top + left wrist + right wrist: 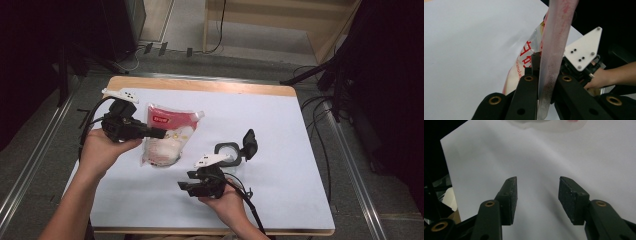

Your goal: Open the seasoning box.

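White table (280, 125): left gripper (159, 133) fingers clamp the red pouch (167, 135); right gripper (183, 187) fingers gape.

Red-and-clear pouch (167, 134) of white granules, flat on white table cover, left edge pinched.

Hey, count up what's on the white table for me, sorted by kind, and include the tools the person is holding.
Red and white pouches: 1, the pouch, pinched at its edge by the left claw.
Clear containers with a black flip lid: 1, the container, lid open.
Handheld claws: 2, the left one and the right claw, open over the table.
Total: 4
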